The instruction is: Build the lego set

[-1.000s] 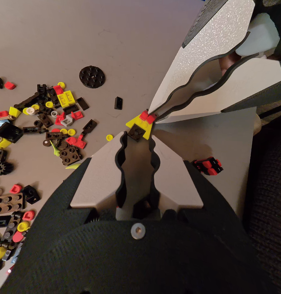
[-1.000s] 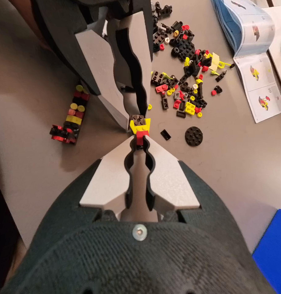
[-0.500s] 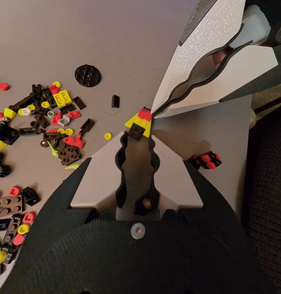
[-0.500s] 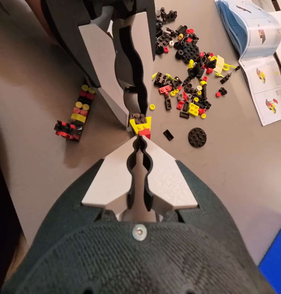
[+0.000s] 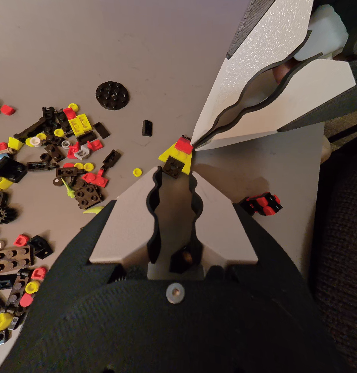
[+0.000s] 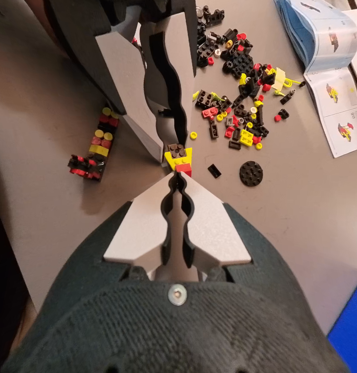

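A yellow wedge plate [image 5: 174, 156] carries a dark brown square plate [image 5: 172, 167] at its wide end and a red brick [image 5: 183, 145] at its narrow end. My left gripper [image 5: 174, 171] grips the wedge's wide end between its fingertips just above the table. It shows from the other side in the right wrist view [image 6: 172, 150]. My right gripper [image 6: 176, 175] is shut and holds nothing. Its closed tips touch the red brick [image 6: 183, 168]. It comes in from the upper right in the left wrist view [image 5: 192, 144].
A red, black and yellow partial build [image 6: 94, 149] lies near the table's edge, also in the left wrist view [image 5: 262, 205]. A loose brick pile [image 5: 62, 151], a black round plate [image 6: 250, 173] and a small black tile [image 6: 214, 171] lie nearby. An open instruction booklet [image 6: 335, 80] lies beyond them. Less than 4 cm separates the two grippers' tips. From either gripper's tips it is about 5 cm to the small black tile [image 6: 214, 171]. It turns up in the left wrist view [image 5: 148, 128] as well.
My right gripper let go of the red brick, drew back a little and closed. The brick now sits on the wedge's narrow end. My left gripper kept its hold.
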`<state>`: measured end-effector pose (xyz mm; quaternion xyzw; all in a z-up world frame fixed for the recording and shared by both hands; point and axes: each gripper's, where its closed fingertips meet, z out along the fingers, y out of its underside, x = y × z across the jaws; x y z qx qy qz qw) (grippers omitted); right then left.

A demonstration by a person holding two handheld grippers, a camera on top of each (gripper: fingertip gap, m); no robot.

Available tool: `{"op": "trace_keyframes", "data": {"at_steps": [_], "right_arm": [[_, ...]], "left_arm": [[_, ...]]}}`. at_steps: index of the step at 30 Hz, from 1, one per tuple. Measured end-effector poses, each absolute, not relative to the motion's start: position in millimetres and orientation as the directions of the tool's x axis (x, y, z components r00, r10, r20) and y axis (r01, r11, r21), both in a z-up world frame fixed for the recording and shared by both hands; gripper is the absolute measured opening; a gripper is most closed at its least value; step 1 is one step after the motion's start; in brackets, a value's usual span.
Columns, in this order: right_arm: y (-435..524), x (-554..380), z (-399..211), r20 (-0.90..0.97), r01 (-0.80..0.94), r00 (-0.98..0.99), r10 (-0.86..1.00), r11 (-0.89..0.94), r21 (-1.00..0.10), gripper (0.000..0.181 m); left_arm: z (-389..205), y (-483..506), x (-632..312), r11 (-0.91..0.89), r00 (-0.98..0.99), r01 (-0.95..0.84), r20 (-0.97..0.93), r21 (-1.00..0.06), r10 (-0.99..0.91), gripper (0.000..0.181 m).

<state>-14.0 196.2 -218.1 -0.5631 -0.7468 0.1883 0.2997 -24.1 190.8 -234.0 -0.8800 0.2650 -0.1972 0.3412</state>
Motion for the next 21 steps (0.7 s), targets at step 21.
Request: {"op": "trace_keyframes", "data": {"at_steps": [21], "right_arm": [[197.6,-15.8,-218.4,0.110,0.756,-0.094,0.989,0.143,-0.639,0.000]], "left_arm": [[-234.7,190.9,-26.2,-0.645,0.800,-0.332,0.156,-0.688,-0.579,0.024]]}}
